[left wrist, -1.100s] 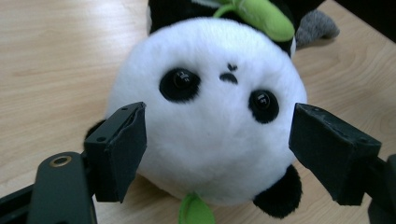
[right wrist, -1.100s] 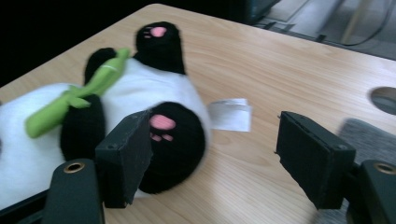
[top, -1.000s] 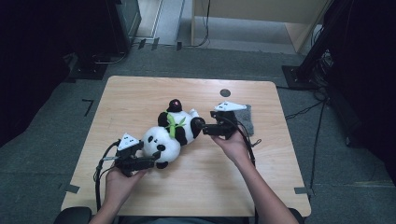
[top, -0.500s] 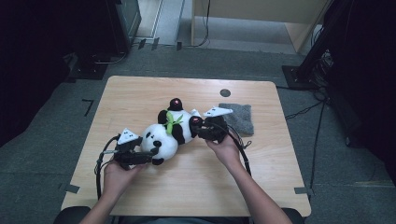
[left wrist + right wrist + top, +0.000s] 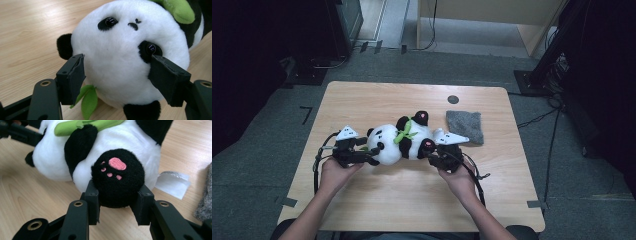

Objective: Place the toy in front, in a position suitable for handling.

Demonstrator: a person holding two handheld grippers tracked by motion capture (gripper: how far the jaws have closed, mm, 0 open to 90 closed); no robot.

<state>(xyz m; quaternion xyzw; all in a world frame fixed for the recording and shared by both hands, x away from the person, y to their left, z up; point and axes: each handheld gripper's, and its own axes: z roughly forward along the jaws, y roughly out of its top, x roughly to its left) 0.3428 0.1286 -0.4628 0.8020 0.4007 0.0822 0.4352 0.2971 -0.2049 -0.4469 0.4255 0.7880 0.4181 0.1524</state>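
Note:
A black-and-white plush panda with a green leaf scarf lies on its side mid-table. My left gripper is at its head; in the left gripper view the jaws have just been closing, and both pads press the white head from either side. My right gripper is at the other end. Its jaws have just been closing, and its pads squeeze the black foot with the pink paw print.
A grey cloth lies flat on the wooden table, right of the panda, and appears at the right edge of the right gripper view as cloth. A dark round hole sits behind it. The panda's white tag rests on the wood.
My right gripper has come left from near the cloth and closed on the panda's foot. My left gripper has moved in and closed around the head. The panda has turned to lie more level.

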